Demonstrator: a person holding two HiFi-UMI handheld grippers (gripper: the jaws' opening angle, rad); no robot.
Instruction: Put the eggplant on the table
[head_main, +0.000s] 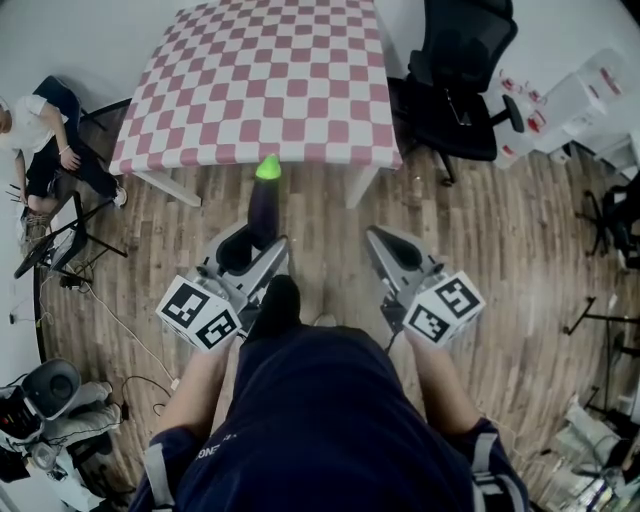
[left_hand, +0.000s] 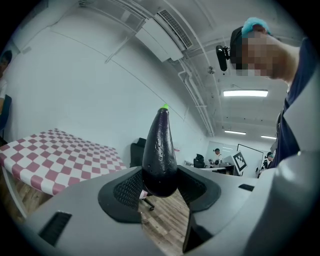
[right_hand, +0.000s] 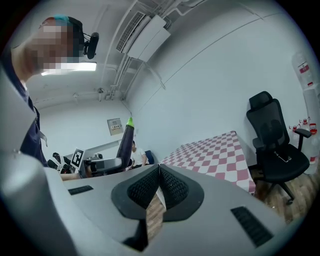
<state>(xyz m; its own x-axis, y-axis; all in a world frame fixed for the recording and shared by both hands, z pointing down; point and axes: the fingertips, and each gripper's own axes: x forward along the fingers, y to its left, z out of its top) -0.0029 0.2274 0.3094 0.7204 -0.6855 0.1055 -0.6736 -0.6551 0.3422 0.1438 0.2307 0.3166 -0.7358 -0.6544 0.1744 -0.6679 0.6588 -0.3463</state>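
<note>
A dark purple eggplant (head_main: 262, 212) with a bright green tip stands upright between the pads of my left gripper (head_main: 256, 246), held by its fat lower end. In the left gripper view the eggplant (left_hand: 160, 150) fills the gap of the left gripper (left_hand: 160, 184), both pads pressing on it. The table (head_main: 260, 80) with a pink-and-white checked cloth lies ahead, its near edge just beyond the eggplant's tip. My right gripper (head_main: 385, 250) hovers over the floor to the right, its pads together with nothing between them. From the right gripper (right_hand: 159, 172), the eggplant (right_hand: 126, 141) shows at left.
A black office chair (head_main: 460, 80) stands at the table's right corner. A person (head_main: 40, 130) sits at the far left beside a tripod (head_main: 70, 240) and cables on the wood floor. White equipment (head_main: 580, 100) is at the right.
</note>
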